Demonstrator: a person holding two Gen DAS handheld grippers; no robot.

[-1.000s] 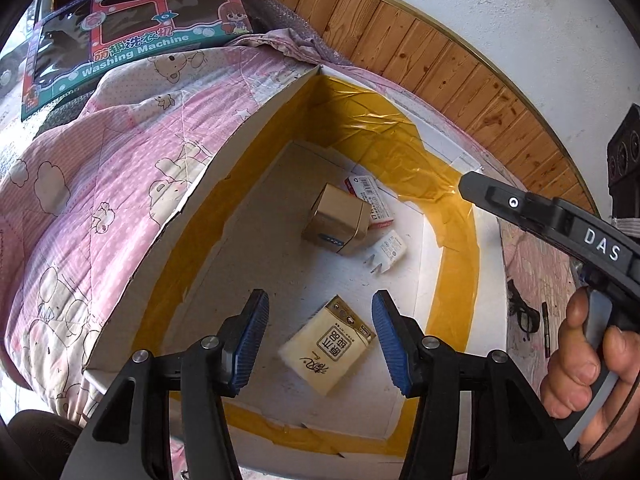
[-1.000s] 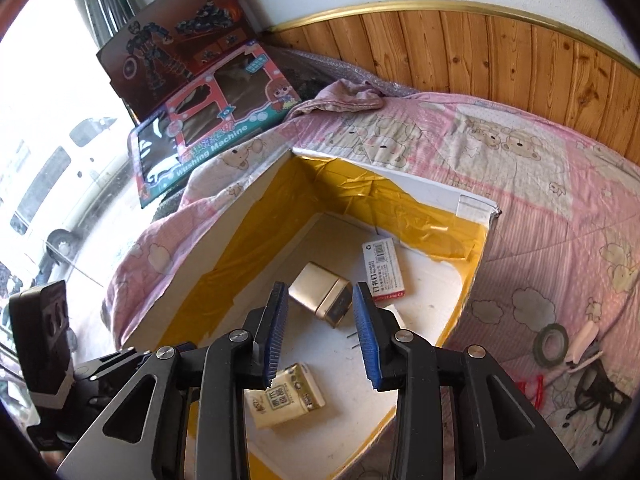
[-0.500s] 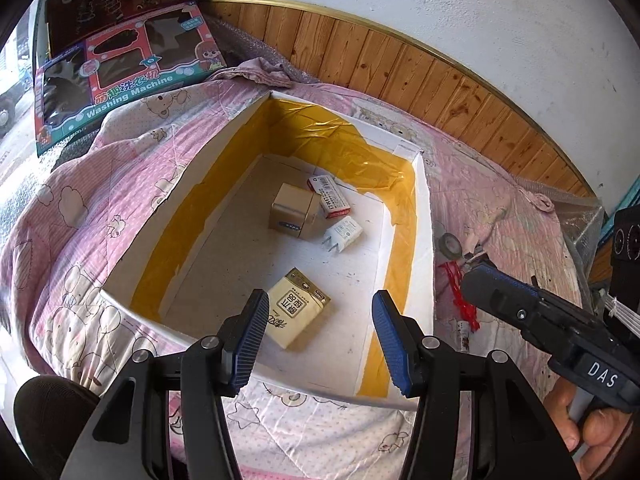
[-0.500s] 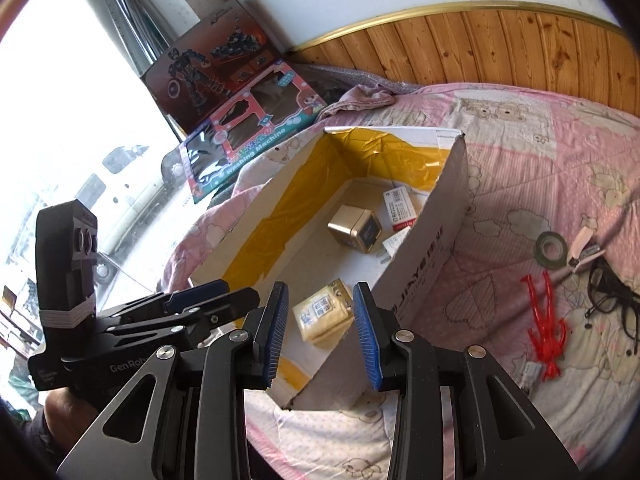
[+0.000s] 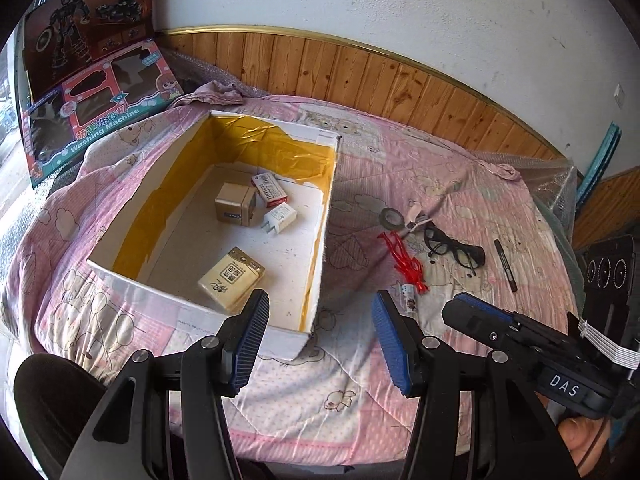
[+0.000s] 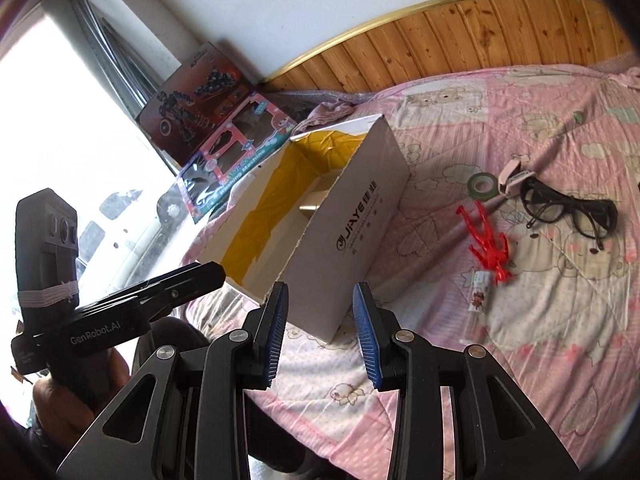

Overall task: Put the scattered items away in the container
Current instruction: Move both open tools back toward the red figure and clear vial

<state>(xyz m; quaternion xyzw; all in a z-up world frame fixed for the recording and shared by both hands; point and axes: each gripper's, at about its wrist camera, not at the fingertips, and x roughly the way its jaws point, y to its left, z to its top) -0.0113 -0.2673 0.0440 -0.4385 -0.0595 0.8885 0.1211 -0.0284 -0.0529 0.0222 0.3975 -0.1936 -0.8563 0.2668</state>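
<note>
A white cardboard box (image 5: 320, 216) (image 6: 352, 216) lined with yellow tape lies on the pink quilt. It holds a tissue pack (image 5: 231, 277), a tan cube box (image 5: 235, 203), a white charger (image 5: 280, 218) and a red-and-white pack (image 5: 270, 189). To its right on the quilt lie a red plastic toy (image 5: 404, 260) (image 6: 488, 244), black glasses (image 5: 454, 247) (image 6: 568, 210), a tape roll (image 5: 391, 217) (image 6: 483, 183), a small tube (image 5: 409, 295) (image 6: 479, 297) and a pen (image 5: 505, 264). My left gripper (image 5: 318, 340) hovers open over the box's near right corner. My right gripper (image 6: 320, 336) hangs open beside the box's outer wall.
Two toy boxes (image 5: 92, 100) (image 6: 224, 152) lean at the far left by the wooden wall panelling (image 5: 400, 84). A crumpled cloth (image 5: 212, 94) lies behind the box. The quilt (image 5: 400, 360) ends at a near edge below both grippers.
Both grippers have pulled back and up out of the box, toward the bed's near edge. The scattered items on the quilt have come into view. Both stay open and empty.
</note>
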